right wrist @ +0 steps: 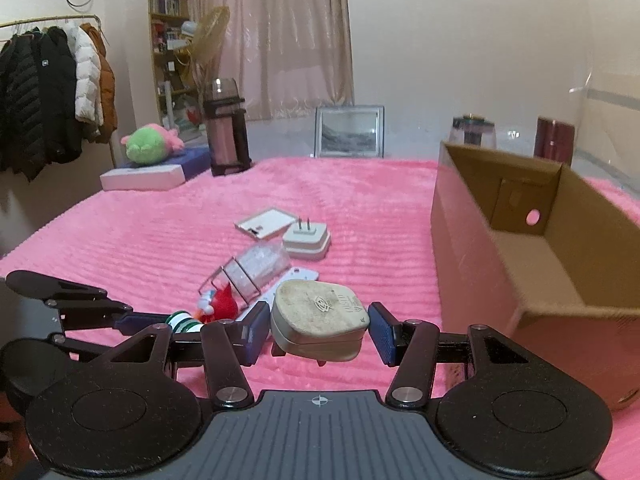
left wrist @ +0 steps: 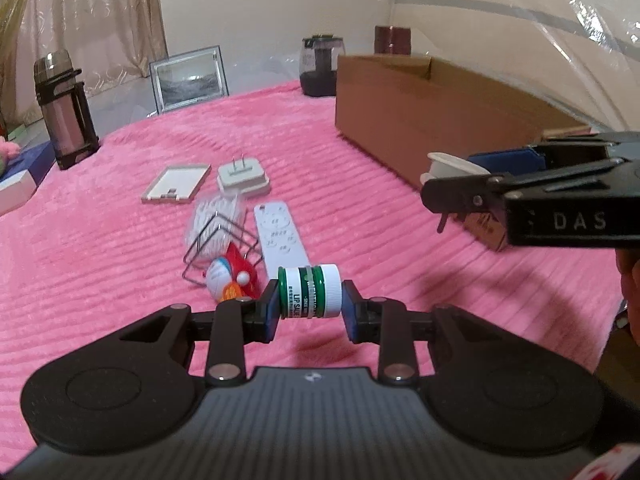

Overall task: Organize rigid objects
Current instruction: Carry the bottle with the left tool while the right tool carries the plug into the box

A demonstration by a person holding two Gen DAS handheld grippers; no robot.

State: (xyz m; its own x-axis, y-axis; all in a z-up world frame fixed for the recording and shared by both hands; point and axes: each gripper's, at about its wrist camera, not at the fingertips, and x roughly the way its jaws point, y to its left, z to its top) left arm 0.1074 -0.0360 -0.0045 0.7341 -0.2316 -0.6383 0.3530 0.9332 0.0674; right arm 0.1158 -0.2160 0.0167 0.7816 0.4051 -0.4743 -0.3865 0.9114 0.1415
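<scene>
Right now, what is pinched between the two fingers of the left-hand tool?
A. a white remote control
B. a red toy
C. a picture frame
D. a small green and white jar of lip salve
D: in the left tool's own view, the left gripper is shut on the small jar, with a blue pad pressing each end and "LIP SALVE" readable on its label, while the remote control lies on the pink blanket.

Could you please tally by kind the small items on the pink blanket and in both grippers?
Electrical plugs: 2 (beige plug in right gripper, white two-pin plug)
Green-and-white lip salve jar, in left gripper: 1
White flat remote control: 1
Red-and-white toy figure: 1
Metal wire stand: 1
Clear pack of cotton swabs: 1
White rectangular card holder: 1
Total: 8
</scene>
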